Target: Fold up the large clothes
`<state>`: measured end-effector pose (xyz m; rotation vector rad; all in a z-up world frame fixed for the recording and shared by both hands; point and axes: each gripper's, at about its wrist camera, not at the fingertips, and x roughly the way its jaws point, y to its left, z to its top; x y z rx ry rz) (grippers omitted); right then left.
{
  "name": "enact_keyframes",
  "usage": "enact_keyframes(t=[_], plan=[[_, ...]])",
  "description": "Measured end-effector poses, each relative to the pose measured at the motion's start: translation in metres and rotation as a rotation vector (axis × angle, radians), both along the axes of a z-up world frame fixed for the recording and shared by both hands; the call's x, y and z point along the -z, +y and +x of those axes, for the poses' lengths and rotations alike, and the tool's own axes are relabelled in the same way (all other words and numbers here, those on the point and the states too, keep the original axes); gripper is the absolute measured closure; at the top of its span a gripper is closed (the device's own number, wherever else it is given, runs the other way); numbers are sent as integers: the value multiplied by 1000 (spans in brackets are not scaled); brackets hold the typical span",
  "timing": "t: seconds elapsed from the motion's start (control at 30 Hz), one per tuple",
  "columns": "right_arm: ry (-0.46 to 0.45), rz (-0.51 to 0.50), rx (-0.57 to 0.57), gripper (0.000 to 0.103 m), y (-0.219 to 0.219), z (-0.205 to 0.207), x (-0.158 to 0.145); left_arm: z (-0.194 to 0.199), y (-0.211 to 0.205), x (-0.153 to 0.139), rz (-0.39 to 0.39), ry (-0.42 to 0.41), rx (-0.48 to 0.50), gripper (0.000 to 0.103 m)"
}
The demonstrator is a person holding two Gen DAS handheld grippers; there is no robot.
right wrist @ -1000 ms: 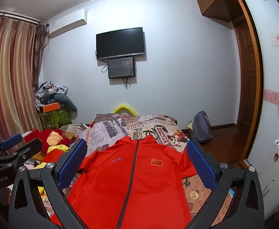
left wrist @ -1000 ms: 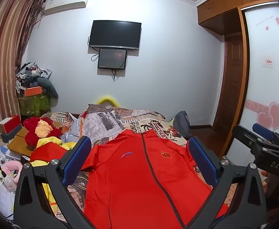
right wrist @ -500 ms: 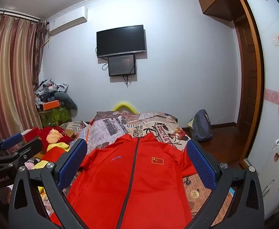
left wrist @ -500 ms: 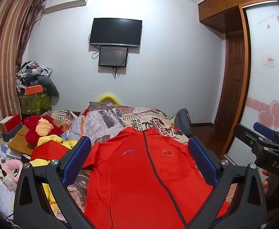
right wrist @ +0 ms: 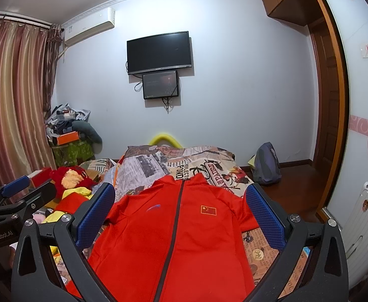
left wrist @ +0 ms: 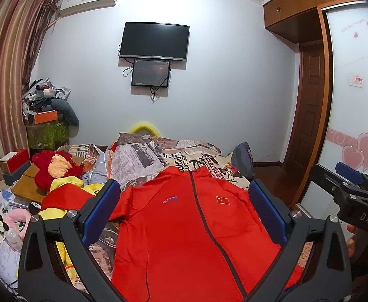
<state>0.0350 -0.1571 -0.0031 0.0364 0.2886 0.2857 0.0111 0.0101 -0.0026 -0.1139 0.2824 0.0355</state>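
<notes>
A large red zip jacket (left wrist: 184, 229) lies spread flat, front up, on the bed, collar toward the far wall; it also shows in the right wrist view (right wrist: 176, 234). It has a dark zip, a small flag badge and a blue logo. My left gripper (left wrist: 184, 201) is open and empty, held above the jacket's chest. My right gripper (right wrist: 180, 202) is open and empty, also above the jacket. The right gripper shows at the right edge of the left wrist view (left wrist: 350, 191); the left gripper shows at the left edge of the right wrist view (right wrist: 15, 201).
The bed has a newspaper-print cover (right wrist: 184, 163). A red and yellow plush toy (left wrist: 55, 168) and yellow-red clothes (left wrist: 65, 196) lie left of the jacket. Boxes and clutter fill the left side. A backpack (right wrist: 267, 163) sits on the floor right; a white suitcase (right wrist: 367, 214) stands by the wardrobe.
Both views tilt slightly, so the jacket sits a little lower in frame. The jacket has not moved and both grippers stay open.
</notes>
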Motion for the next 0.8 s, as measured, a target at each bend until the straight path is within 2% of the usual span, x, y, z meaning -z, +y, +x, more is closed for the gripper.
enact_keyframes(t=[0.8], plan=[[5, 0, -2, 0, 0, 0, 3, 2, 3, 4, -1, 8, -8, 0]])
